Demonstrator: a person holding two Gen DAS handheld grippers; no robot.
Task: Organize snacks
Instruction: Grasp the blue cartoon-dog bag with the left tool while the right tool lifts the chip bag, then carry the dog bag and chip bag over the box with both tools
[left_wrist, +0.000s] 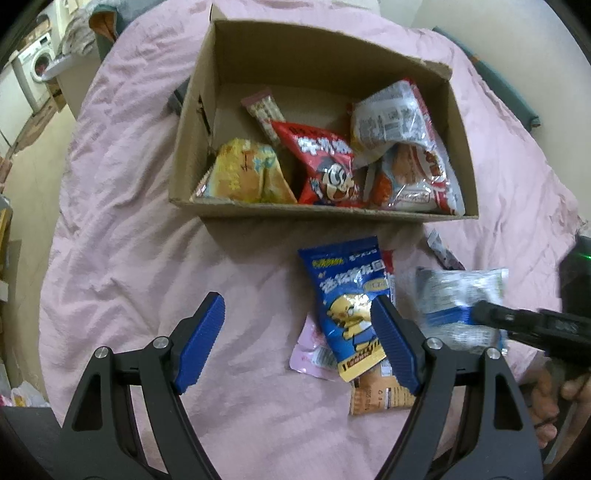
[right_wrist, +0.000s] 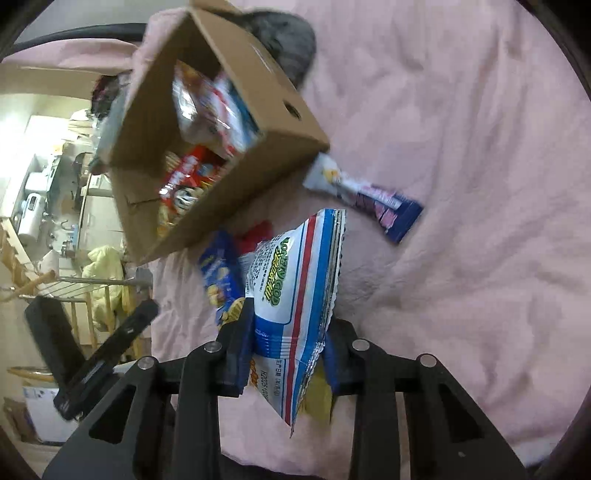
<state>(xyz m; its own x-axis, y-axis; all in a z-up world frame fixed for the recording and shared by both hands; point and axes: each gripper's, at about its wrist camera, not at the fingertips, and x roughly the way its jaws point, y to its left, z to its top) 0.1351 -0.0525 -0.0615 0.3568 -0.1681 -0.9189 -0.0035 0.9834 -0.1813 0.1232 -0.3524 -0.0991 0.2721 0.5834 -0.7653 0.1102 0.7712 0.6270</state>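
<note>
Nearest the lens, the right tongs (right_wrist: 288, 343) are clamped on a white packet with blue and red stripes (right_wrist: 295, 295), pinched by its lower end so the rest stands up clear of the pink bedspread (right_wrist: 461, 184), apparently for carrying to the box. The left tongs (left_wrist: 295, 339) hang open and empty above a blue snack packet (left_wrist: 351, 299), which lies on the bedspread over a pale pink sachet (left_wrist: 310, 354) and an orange packet (left_wrist: 376, 397), loose snacks probably waiting their turn. Beyond, the cardboard box (left_wrist: 207, 122) already holds a yellow bag (left_wrist: 247, 173), a red bag (left_wrist: 325, 166) and clear-wrapped packets (left_wrist: 406, 147) against its near wall. Only the right wrist view shows the grip itself and a long purple-and-white bar (right_wrist: 369, 192) lying beside the box; only the left view shows the box's interior plainly.
</note>
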